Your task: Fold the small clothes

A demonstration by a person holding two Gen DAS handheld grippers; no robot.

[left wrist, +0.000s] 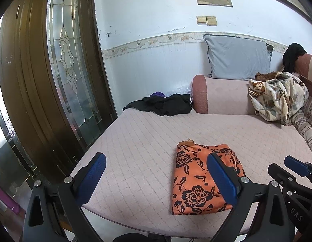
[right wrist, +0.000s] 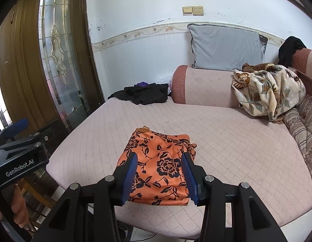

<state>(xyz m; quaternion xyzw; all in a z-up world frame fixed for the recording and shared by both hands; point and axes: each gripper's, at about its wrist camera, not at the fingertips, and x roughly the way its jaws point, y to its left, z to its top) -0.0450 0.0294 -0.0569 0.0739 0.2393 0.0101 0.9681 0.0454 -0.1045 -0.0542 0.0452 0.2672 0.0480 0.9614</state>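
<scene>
A folded orange cloth with a black flower print (left wrist: 198, 179) (right wrist: 158, 161) lies flat on the pink quilted cushion (left wrist: 135, 141) (right wrist: 226, 141), near its front edge. My left gripper (left wrist: 157, 157) is open wide over the cushion with nothing between its fingers; its right finger (left wrist: 220, 177) overlaps the cloth's right side in the picture. My right gripper (right wrist: 159, 157) hovers before the cloth's near edge, jaws about half apart, pads pressing on nothing. Each gripper shows at the edge of the other's view: the right (left wrist: 295, 164), the left (right wrist: 20, 127).
A black garment (left wrist: 164, 104) (right wrist: 143, 93) lies at the cushion's back left corner. A flowered blanket (left wrist: 277, 98) (right wrist: 266, 92) is heaped at the back right against the bolster (left wrist: 220, 94). A grey pillow (left wrist: 238, 58) leans on the wall. A wooden glass-panelled door (left wrist: 55, 80) stands left.
</scene>
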